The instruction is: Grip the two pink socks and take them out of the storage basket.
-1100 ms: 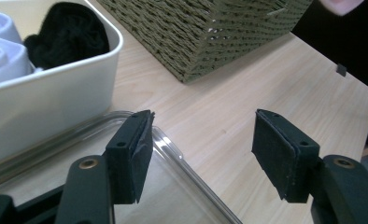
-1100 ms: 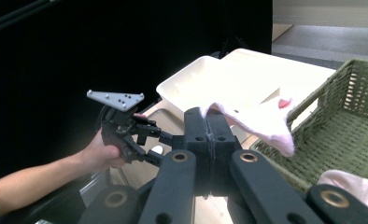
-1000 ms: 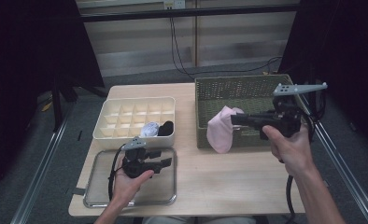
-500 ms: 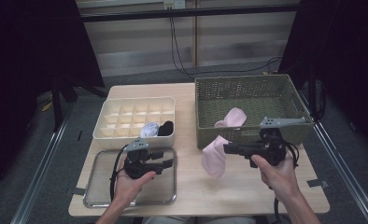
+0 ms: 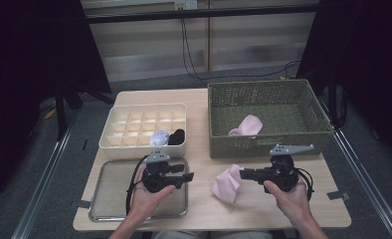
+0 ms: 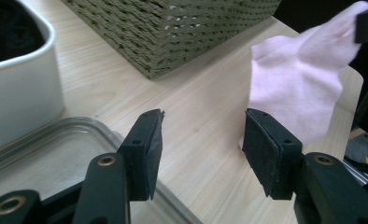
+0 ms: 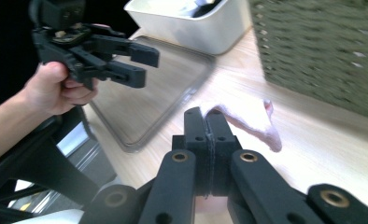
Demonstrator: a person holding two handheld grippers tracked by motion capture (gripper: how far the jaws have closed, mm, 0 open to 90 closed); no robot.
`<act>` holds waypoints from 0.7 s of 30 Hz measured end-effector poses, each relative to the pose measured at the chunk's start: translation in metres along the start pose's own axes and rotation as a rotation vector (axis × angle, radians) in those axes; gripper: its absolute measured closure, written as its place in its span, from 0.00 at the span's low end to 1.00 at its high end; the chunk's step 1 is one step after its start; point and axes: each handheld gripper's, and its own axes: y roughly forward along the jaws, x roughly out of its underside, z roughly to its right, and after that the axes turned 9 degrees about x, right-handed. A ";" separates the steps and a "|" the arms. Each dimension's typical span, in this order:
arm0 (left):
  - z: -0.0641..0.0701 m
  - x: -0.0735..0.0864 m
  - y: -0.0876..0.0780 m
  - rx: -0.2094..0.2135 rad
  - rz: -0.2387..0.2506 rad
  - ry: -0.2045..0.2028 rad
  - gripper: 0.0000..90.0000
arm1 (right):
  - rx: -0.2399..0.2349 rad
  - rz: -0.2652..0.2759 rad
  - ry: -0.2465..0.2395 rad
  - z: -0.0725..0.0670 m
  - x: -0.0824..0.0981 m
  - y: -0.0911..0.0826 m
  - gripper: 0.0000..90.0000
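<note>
while the right hand-held gripper [image 5: 243, 175] pinches the pink sock [image 5: 228, 183] so it hangs low over the bench [image 5: 263, 209], the left hand-held gripper [image 6: 203, 140], jaws spread but just closing, waits beside it, empty.

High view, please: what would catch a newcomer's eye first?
The pink sock hanging from the shut right gripper over the table's front. Behind it, a green basket holds another pink sock. The left gripper hovers open over the tray.

A lab: black curtains [image 5: 30, 74], metal frame rails [image 5: 45, 194], cables [image 5: 191, 55].
</note>
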 end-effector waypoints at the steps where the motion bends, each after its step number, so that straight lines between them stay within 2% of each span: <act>1: 0.000 0.000 0.002 0.002 -0.005 0.002 0.52 | 0.010 -0.007 -0.002 0.002 0.003 0.000 1.00; 5: 0.003 -0.002 0.007 0.008 -0.005 0.000 0.51 | 0.046 -0.008 0.018 0.013 0.014 -0.003 1.00; 10: 0.007 -0.004 0.015 0.024 -0.015 0.002 0.50 | 0.098 0.015 0.062 0.035 0.026 -0.006 1.00; 12: 0.008 -0.005 0.019 0.026 -0.021 0.002 0.49 | 0.124 0.005 0.060 0.040 0.030 -0.006 1.00; 17: 0.010 -0.005 0.030 0.040 -0.050 0.002 0.49 | 0.151 -0.001 0.095 0.054 0.038 -0.005 1.00; 18: 0.010 -0.004 0.030 0.037 -0.054 0.005 0.49 | 0.175 -0.008 0.079 0.055 0.039 -0.007 1.00; 21: 0.010 -0.003 0.031 0.038 -0.063 0.006 0.49 | 0.165 -0.026 0.090 0.062 0.042 -0.011 0.99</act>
